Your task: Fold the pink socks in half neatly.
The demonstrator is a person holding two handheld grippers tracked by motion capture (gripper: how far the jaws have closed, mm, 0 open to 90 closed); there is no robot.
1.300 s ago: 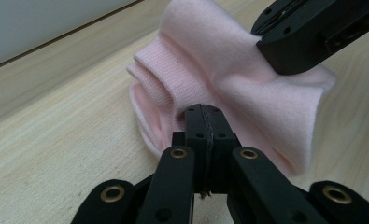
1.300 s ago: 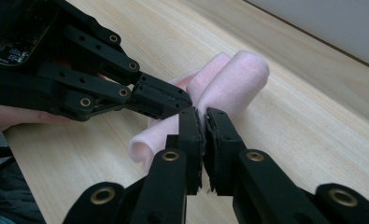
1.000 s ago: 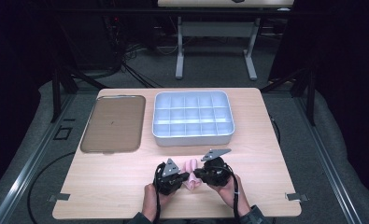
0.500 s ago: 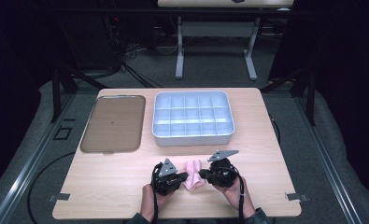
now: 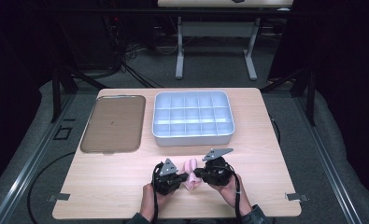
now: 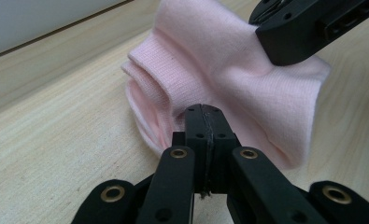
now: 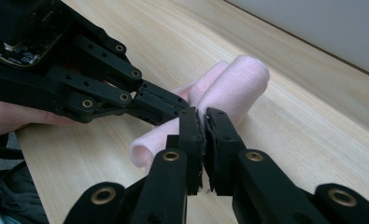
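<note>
Small pale-pink knitted sock, bunched and partly rolled, lies on the light wooden bench near its front edge, between both claws. Left claw pinched tight on the sock's ribbed cuff edge. Right claw clamped on pink fabric from the opposite side. Grey compartmented plastic tray and brown flat lid sit farther back, well apart.

Lab-like recording space: lone wooden table, dark curtained surroundings, floor cables.
</note>
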